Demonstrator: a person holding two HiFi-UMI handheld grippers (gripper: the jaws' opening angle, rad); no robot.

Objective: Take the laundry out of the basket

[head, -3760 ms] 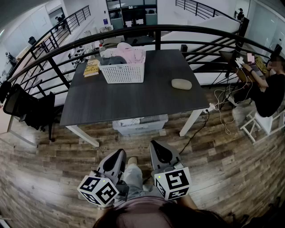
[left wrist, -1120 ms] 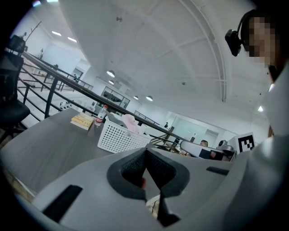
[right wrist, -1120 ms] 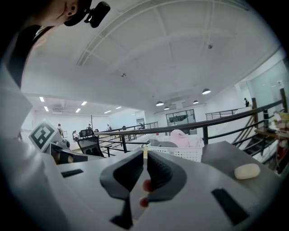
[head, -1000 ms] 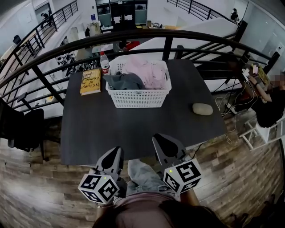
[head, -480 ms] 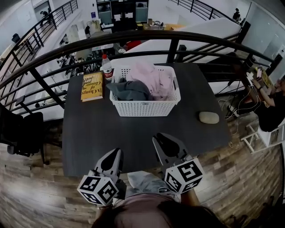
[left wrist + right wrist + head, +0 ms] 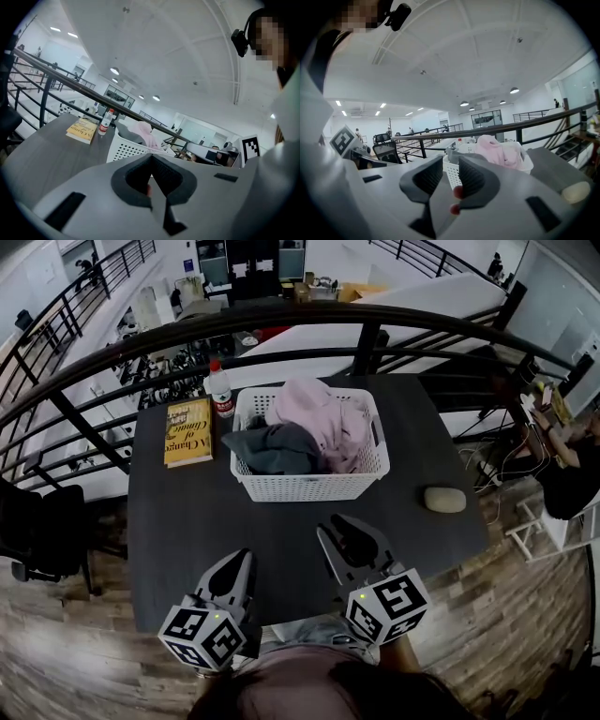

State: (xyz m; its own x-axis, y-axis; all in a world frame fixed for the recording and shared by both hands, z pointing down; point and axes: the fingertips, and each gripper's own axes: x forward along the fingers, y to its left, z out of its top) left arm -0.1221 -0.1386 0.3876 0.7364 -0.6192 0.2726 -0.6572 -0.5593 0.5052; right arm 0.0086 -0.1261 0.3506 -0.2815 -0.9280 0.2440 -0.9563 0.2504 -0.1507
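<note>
The white basket (image 6: 309,487) of pink and grey laundry (image 6: 314,427) sits upper centre, while below it the left gripper (image 6: 240,564) is clenched empty and the right gripper (image 6: 343,532) has just been opening, with nothing between its jaws.

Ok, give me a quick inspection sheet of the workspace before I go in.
Surface: dark grey table, both grippers over its near edge.
Job's things: white perforated plastic basket holding pink garment and grey garment.
Clutter: yellow book, plastic bottle, beige oval object.
Grippers: left gripper shut, empty; right gripper jaws just opening, nothing between.
Cables: loose cables on floor, right of table.
Surroundings: black railing behind table; seated person at right.
</note>
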